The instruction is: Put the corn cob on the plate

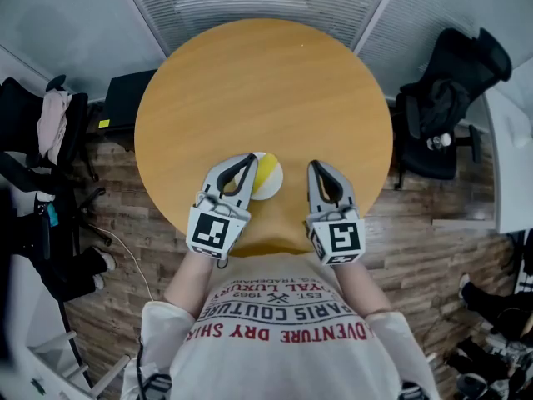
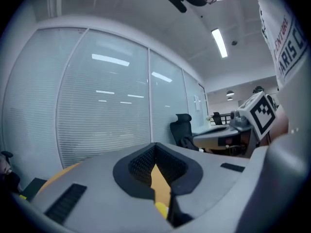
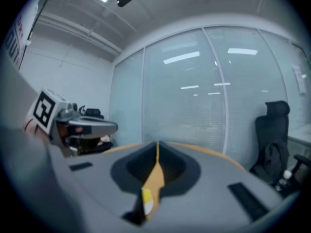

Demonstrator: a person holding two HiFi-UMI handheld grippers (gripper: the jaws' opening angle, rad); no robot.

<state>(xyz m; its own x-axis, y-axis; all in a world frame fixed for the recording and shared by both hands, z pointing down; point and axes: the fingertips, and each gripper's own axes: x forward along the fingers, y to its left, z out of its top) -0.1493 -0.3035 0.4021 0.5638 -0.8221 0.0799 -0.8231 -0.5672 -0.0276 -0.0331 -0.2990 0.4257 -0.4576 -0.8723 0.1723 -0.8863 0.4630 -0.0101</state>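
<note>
A yellow corn cob [image 1: 268, 170] lies on a small white plate [image 1: 269, 192] near the front edge of the round wooden table [image 1: 266, 90]. My left gripper [image 1: 251, 157] hovers just left of the plate, partly over its rim, jaws shut with nothing between them. My right gripper [image 1: 313, 165] hangs a little right of the plate, also shut and empty. In the left gripper view the shut tips [image 2: 155, 144] point level at a glass wall, and a sliver of the corn cob [image 2: 161, 209] shows low between the jaws. The right gripper view shows the corn cob [image 3: 146, 195] likewise.
Black office chairs stand to the right [image 1: 450, 98] and left [image 1: 33, 140] of the table. A black box [image 1: 125, 98] sits on the floor by its left edge. Glass walls with blinds [image 2: 107, 110] close off the far side.
</note>
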